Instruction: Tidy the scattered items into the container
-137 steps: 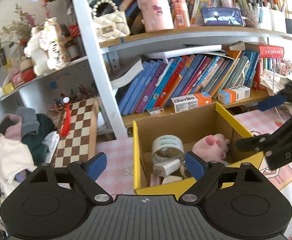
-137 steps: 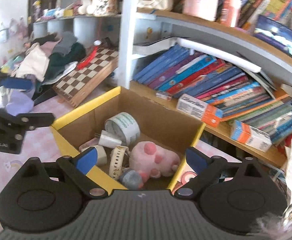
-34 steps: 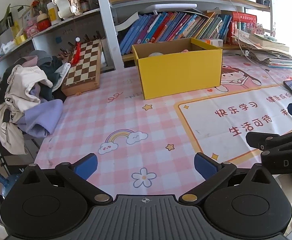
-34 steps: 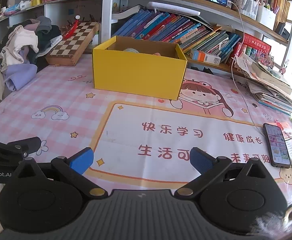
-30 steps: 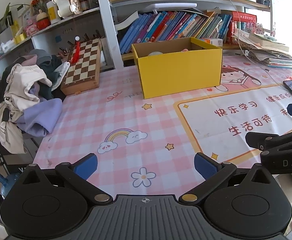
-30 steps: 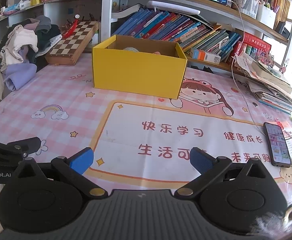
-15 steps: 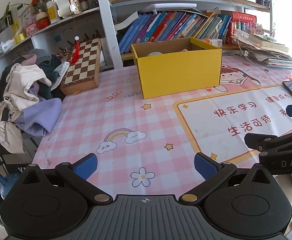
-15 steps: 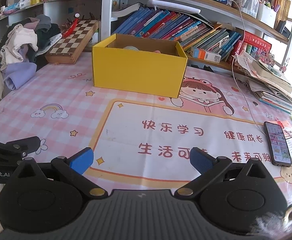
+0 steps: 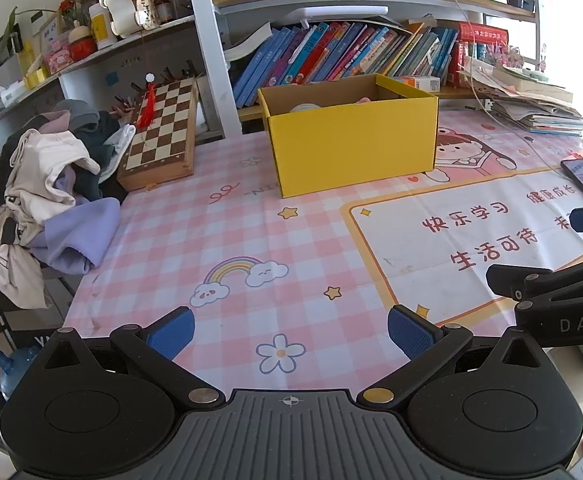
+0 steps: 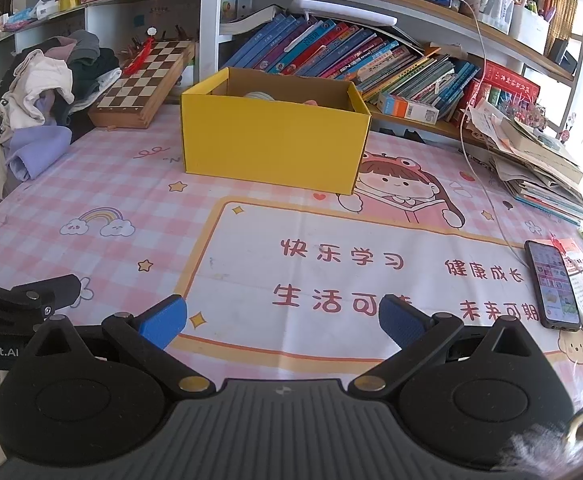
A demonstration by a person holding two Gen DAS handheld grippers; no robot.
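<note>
— While both grippers hang low over the near edge of the table point(image 9: 219, 240), what lies at the far left?

— Clothes point(image 9: 47, 184), heaped and spilling over the table's left edge, white and lilac on top, dark ones behind. Just right of them a chessboard point(image 9: 159, 128) leans tilted against the shelf post, a red tassel point(image 9: 147, 100) hanging over it.

— And the left gripper point(image 9: 290, 330)?

— Its blue pads point(image 9: 171, 330) are spread wide with nothing between them, above the checked pink cloth with the rainbow and flower prints.

— Where is the box point(image 9: 351, 140)?

— Yellow, open-topped, at the back middle of the table, in front of the row of books point(image 9: 331, 52) on the shelf. Over its rim only slivers show: something pale and something pink. I cannot tell what they are. No loose items lie on the cloth around it.

— Then to the right?

— The right gripper point(image 10: 282, 318), likewise spread wide and empty, above the white panel with red characters. In the left wrist view its black arm enters from the right edge.

— Beyond that?

— A phone point(image 10: 551, 284) lying flat, screen lit, near the right edge, with a white cable point(image 10: 479, 152) running back up to the shelf. Behind it sits a stack of papers point(image 10: 539, 168) and booklets.
</note>
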